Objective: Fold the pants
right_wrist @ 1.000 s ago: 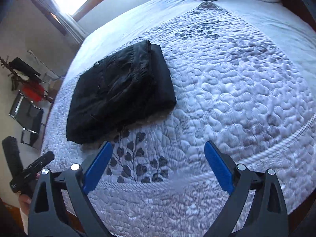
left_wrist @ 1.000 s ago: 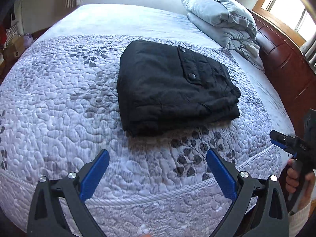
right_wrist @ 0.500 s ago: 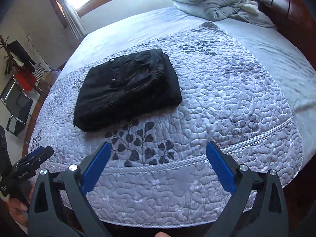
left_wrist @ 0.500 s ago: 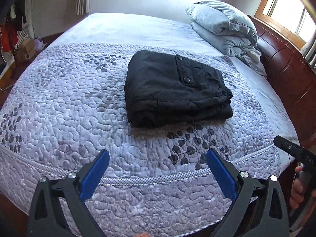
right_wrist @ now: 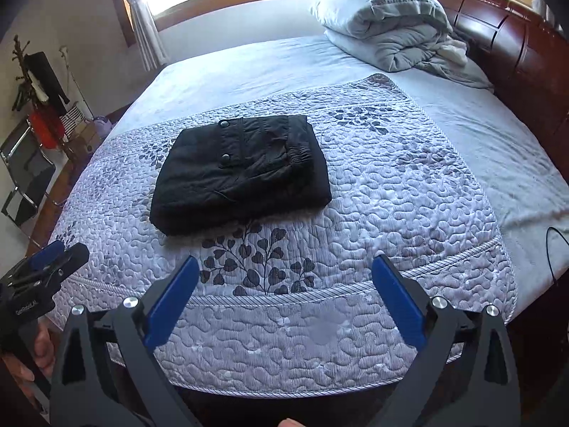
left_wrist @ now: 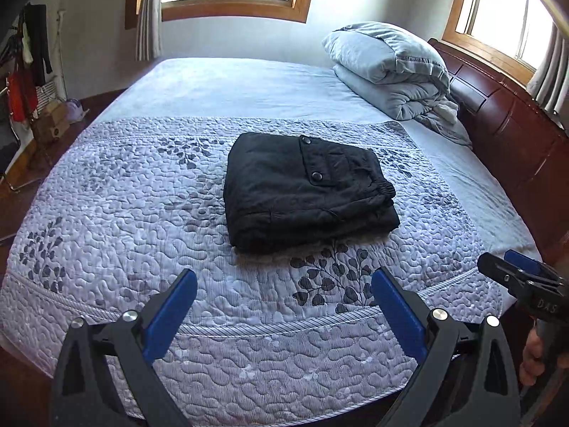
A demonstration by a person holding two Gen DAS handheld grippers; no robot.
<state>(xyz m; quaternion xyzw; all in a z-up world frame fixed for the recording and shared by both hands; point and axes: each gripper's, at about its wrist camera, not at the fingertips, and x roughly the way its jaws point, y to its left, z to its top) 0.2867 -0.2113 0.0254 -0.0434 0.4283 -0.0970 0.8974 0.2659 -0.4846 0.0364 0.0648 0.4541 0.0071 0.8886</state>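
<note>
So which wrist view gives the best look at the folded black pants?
The left wrist view: the folded black pants sit central, with both snap buttons and the stacked layers clear. The right wrist view shows them whole too, but off to the left and at an angle.

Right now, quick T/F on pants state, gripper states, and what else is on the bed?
1. The black pants lie folded in a compact stack on the quilt. True.
2. The left gripper is shut on the pants. False: its jaws stand open, empty, short of the pants.
3. The right gripper is open and holds nothing. True.
4. The pants hang over the bed's edge. False: they sit wholly on the quilt, away from its border.
5. A bundled grey duvet sits by the wooden headboard. True.
</note>
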